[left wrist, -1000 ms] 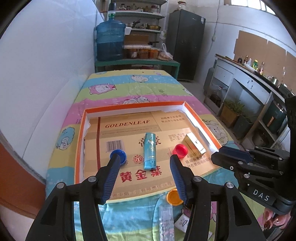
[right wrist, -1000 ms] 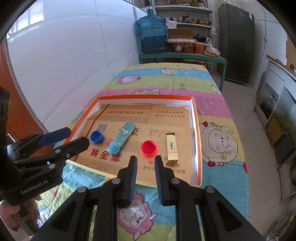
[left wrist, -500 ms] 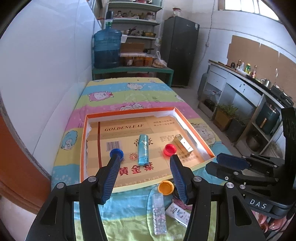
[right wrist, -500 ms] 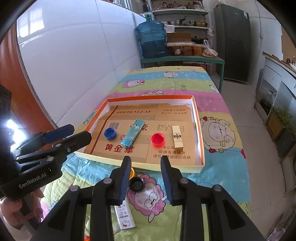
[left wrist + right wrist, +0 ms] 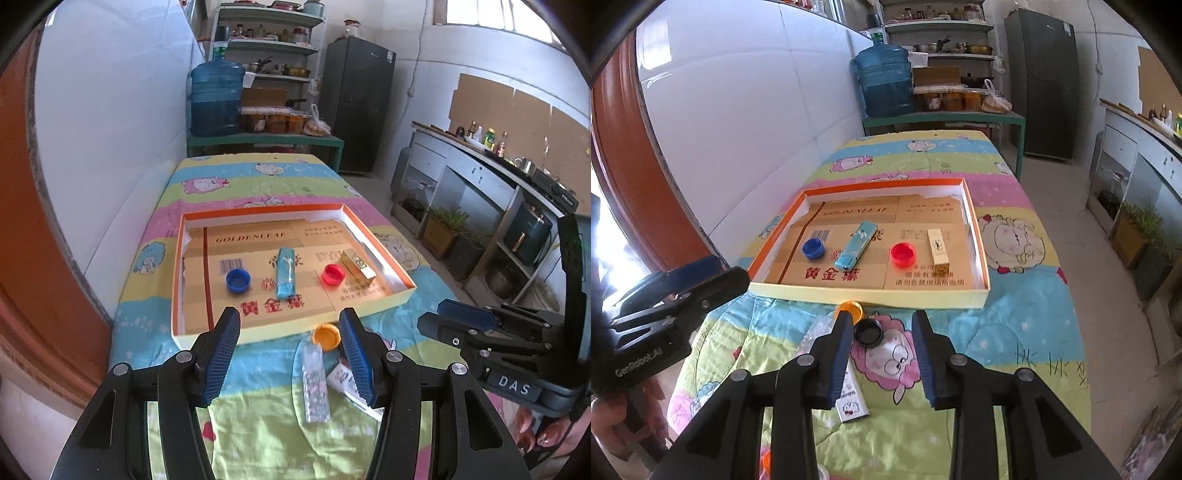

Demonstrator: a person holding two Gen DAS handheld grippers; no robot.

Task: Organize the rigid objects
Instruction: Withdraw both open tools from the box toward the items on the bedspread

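Observation:
An orange-rimmed cardboard tray [image 5: 177, 280] [image 5: 979, 295] holds a blue cap [image 5: 238, 280] [image 5: 813, 247], a teal box [image 5: 285, 272] [image 5: 857, 244], a red cap [image 5: 333, 274] [image 5: 903, 254] and a gold box [image 5: 357, 263] [image 5: 939, 246]. In front of the tray lie an orange cap [image 5: 326, 336] [image 5: 851, 307], a black cap [image 5: 868, 332], a clear glitter tube [image 5: 315, 380] and a white packet [image 5: 343, 380] [image 5: 851, 400]. My left gripper [image 5: 290, 354] is open above the tube. My right gripper [image 5: 881, 354] is open, near the black cap.
The table wears a cartoon quilt [image 5: 1015, 332] and stands along a white wall [image 5: 110, 147]. A green bench with a water jug [image 5: 216, 99] stands at the far end. Cabinets [image 5: 480, 192] and floor lie to the right.
Both grippers have pulled back toward the near end of the table and risen. The right gripper has opened from nearly shut. The loose items in front of the tray have come into view.

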